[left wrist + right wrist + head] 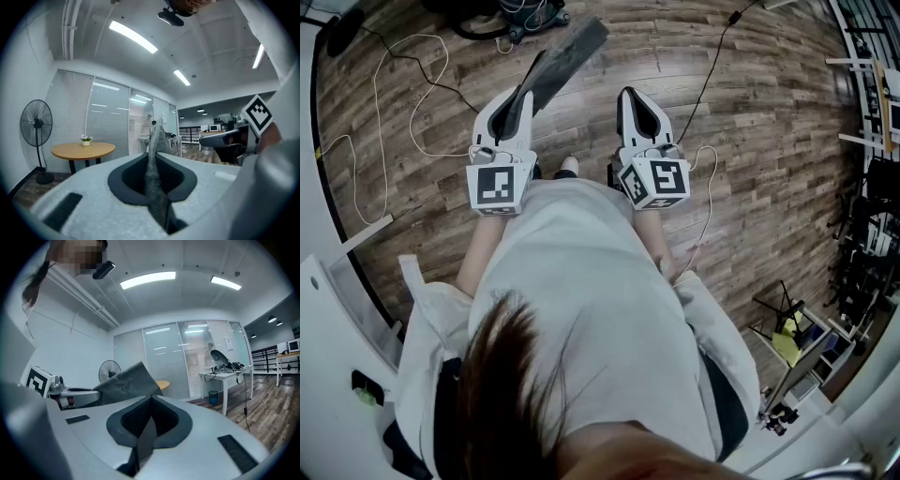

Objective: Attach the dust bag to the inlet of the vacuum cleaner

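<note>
A flat grey dust bag point(567, 58) sticks out forward from my left gripper point(517, 94), which is shut on the bag's near edge. In the left gripper view the dust bag point(154, 164) stands edge-on between the closed jaws of the left gripper point(153, 153). My right gripper point(635, 94) is held level beside it, a hand's width to the right, shut with nothing in it. From the right gripper view the dust bag point(124, 383) shows off to the left, and the right gripper point(151, 398) has its jaws pressed together. No vacuum inlet is clearly visible.
Wood floor lies below, with white cable loops point(403, 103) at left and a black cable point(712, 66) at right. A dark device with cords point(511, 14) sits at the top edge. A round table point(83, 150), a fan point(36, 124) and a desk point(225, 376) stand ahead.
</note>
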A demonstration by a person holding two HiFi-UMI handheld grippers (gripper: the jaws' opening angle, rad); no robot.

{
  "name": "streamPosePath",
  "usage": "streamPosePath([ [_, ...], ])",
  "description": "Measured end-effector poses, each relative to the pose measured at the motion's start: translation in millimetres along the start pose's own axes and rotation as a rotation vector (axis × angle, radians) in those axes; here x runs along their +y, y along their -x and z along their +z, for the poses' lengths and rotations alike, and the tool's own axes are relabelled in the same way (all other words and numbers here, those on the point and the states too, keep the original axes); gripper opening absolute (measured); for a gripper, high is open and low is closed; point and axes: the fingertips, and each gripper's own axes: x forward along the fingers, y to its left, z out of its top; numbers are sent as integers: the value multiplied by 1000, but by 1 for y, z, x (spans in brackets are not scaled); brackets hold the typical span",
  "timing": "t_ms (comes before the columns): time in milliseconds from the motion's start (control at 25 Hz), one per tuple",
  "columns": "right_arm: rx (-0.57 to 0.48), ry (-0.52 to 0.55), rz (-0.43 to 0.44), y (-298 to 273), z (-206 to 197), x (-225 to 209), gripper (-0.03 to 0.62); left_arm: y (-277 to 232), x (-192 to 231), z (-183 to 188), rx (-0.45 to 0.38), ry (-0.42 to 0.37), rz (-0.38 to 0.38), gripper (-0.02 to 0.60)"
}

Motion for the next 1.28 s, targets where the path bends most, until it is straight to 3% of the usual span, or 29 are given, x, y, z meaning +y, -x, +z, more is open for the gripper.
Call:
streamPosePath([
  [600, -46, 32, 65, 43, 7, -32, 2, 10, -42, 2, -4, 68, 93, 38],
  [1000, -48, 4, 40, 37, 6, -48, 2, -7, -39, -1, 17, 72, 85, 38],
  [1280, -11, -10, 13, -1, 1, -67, 2, -45, -13, -11, 47, 85, 77, 38],
])
